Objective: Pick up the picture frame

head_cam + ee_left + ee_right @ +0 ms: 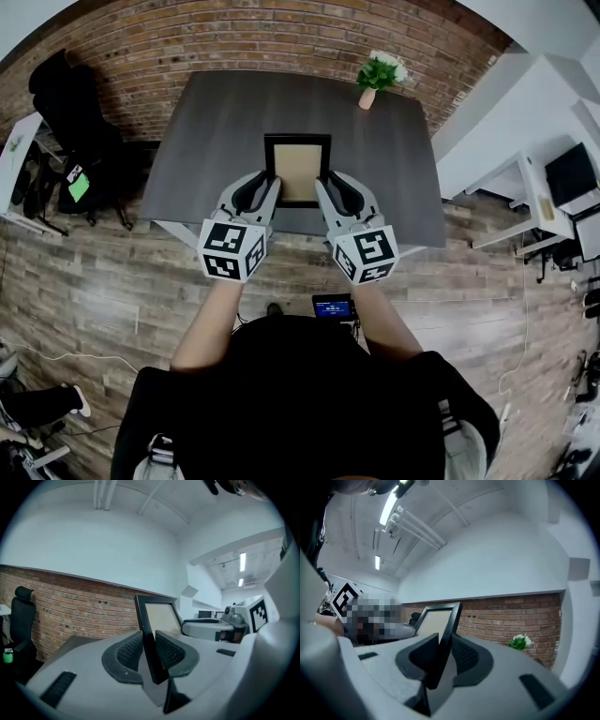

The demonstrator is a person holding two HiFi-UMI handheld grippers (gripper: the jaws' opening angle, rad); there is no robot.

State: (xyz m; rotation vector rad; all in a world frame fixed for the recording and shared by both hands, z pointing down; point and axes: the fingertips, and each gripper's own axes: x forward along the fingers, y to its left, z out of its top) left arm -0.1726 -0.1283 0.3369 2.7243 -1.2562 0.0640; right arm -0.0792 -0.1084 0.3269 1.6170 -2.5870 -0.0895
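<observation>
The picture frame [298,169] is black with a tan inner panel, held up above the dark table [206,141] between both grippers. My left gripper [269,190] is shut on the frame's left edge, and in the left gripper view the black edge [149,639] sits clamped between the ribbed pads [129,652]. My right gripper [324,190] is shut on the frame's right edge; in the right gripper view the frame [440,639] stands pinched between the pads [464,656]. Both grippers point roughly level.
A small potted plant [378,75] stands at the table's far right corner, also in the right gripper view as the plant [519,641]. A black office chair [70,103] is to the left by the brick wall [281,37]. White desks [525,141] stand right.
</observation>
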